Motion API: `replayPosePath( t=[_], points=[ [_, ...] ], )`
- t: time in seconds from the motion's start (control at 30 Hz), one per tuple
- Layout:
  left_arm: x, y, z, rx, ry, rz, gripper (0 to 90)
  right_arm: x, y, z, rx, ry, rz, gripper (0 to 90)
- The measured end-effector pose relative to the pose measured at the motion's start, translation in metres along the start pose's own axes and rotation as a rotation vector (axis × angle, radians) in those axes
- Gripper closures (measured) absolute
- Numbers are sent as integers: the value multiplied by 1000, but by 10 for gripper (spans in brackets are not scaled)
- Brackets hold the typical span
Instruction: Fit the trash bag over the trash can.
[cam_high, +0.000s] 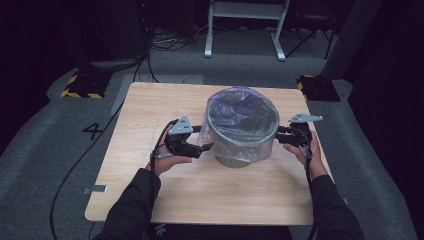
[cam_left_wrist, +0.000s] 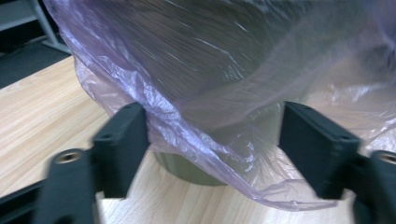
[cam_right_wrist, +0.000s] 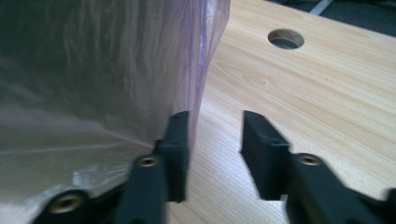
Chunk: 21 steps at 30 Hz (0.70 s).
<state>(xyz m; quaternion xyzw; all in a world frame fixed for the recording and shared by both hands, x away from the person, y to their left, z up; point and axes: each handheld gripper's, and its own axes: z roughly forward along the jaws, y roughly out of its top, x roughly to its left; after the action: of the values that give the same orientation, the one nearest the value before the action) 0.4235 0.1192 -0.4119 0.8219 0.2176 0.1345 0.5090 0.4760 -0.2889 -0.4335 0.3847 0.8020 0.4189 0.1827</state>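
High view showed a grey bin (cam_high: 243, 134) at mid-desk (cam_high: 150, 115), its purple liner (cam_high: 260, 147) draped over the rim. Left claw (cam_high: 204, 148) and right claw (cam_high: 280, 137) both gaped open at the skirt. Each probably needed film between its jaws before closing, then an even pull.

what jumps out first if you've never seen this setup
A grey bin lined with a thin purple bag stands mid-table, the bag draped over its rim. The left gripper and right gripper flank it, jaws open at the loose plastic. A round hole in the tabletop shows in the right gripper view.
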Motion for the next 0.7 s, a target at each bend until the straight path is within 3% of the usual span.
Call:
replayPosePath(
  t=[0.1, 0.2, 0.23, 0.3, 0.4, 0.57, 0.7],
  points=[
    [-2, 1, 3, 18, 14, 19, 420, 4, 0, -9, 1, -25, -41, 418],
    [-2, 0, 4, 31, 38, 33, 592, 8, -1, -21, -51, -5, -74, 377],
    [-1, 0, 5, 28, 23, 32, 641, 10, -2, -24, -57, 9, -92, 373],
    [-1, -1, 5, 38, 33, 38, 705, 17, -4, -29, -69, 35, -140, 363],
    [-1, -2, 6, 47, 24, 44, 767, 23, -7, -35, -77, 38, -172, 328],
    [1, -3, 6, 53, 13, 52, 837, 39, -17, -48, -98, 70, -273, 258],
    [2, -4, 9, 63, 12, 48, 840, 56, -18, -51, -132, 81, -357, 302]
  ],
)
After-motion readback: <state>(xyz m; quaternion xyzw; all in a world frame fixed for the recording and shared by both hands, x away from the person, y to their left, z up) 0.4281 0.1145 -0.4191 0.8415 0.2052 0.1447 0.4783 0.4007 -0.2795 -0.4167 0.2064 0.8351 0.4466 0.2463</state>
